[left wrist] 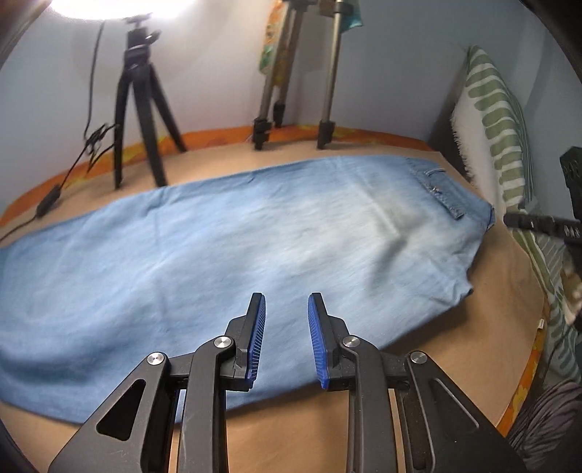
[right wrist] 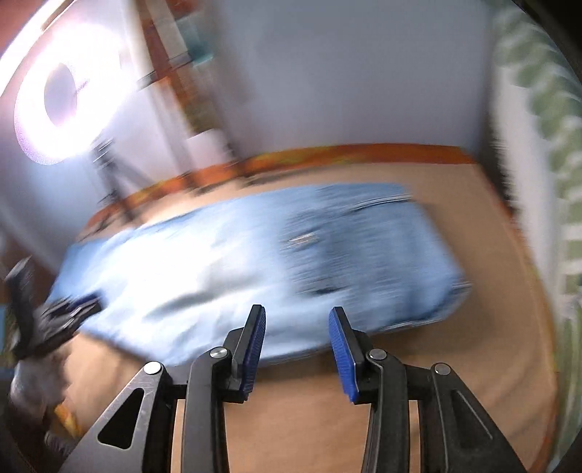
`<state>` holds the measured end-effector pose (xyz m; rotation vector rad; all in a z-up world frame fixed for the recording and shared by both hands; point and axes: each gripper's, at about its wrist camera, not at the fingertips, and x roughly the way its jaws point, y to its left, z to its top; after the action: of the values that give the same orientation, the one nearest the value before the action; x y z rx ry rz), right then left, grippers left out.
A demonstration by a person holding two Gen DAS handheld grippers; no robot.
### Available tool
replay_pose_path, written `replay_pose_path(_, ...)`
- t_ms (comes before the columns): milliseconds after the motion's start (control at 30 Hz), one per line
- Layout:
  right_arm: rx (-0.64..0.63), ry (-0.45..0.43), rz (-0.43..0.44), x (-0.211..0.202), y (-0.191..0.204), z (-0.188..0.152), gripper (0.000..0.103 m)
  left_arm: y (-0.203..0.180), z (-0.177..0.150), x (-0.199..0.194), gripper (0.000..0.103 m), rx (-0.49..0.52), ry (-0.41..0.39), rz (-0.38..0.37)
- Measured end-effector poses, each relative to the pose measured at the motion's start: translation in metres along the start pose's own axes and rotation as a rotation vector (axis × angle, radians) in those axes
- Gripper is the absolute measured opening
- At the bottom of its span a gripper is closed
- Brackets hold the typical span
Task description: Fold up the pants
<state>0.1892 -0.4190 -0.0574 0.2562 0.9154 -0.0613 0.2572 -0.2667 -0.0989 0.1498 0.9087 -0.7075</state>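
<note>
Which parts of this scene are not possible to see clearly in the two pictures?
- Right wrist view: pants details are smeared by motion blur.
- Left wrist view: the pants' left end is cut off by the picture edge.
- Left wrist view: the ring light is overexposed and cut off at the top.

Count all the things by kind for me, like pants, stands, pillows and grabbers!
Pants: 1
Tripod stands: 2, black and silver
Ring light: 1
Striped pillow: 1
Grabbers: 2, left gripper and right gripper, both open, holding nothing
Total: 7
</note>
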Motion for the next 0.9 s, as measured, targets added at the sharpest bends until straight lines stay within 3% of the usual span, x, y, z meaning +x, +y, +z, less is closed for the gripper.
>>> replay_pose_path(167,-0.091,0.088,0.113,0.02,0.062,-0.029,0.039,-0.005,-0.022,-0.015,0.022,0.074,0.014,-0.02)
replay_pose_path(433,-0.094,0.204,0.233,0.065,0.101,-0.054,0.034,-0.035,-0.039,-0.011,0.022,0.137,0.07,-0.142)
replay_pose_path(533,-0.092,0.17,0.237,0.07,0.107,-0.046,0.034,-0.049,-0.043,-0.001,0.022,0.169,0.1,-0.177)
replay_pose_path(667,-0.047,0.112,0.241,0.071,0.103,-0.029,0.034,-0.056,-0.045,0.019,0.022,0.192,0.134,-0.157)
replay_pose_path(900,-0.017,0.068,0.251,0.069,0.09,-0.018,0.034,-0.054,-0.03,0.021,0.023,0.234,0.066,-0.067)
